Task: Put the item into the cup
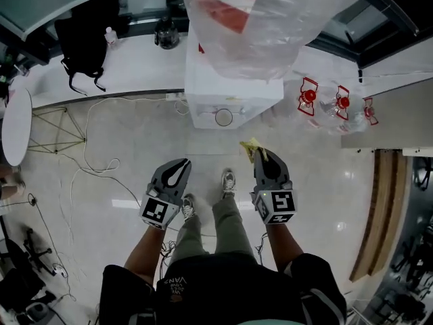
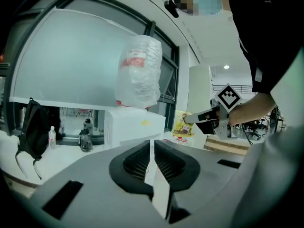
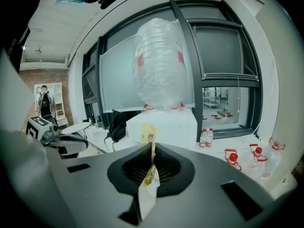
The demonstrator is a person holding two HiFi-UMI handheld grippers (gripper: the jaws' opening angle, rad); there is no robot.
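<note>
Small yellow packet (image 3: pixel 147 134) stands upright, clamped by right gripper (image 3: pixel 152 156).

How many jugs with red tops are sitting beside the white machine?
3, in a row right of the white machine: left jug, middle jug, right jug. Others may be hidden.

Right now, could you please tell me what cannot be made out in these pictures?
- Head view: the ring on the white dispenser is too small to call a cup.
- Right gripper view: the yellow packet is partly hidden between the jaws; its print too small.
</note>
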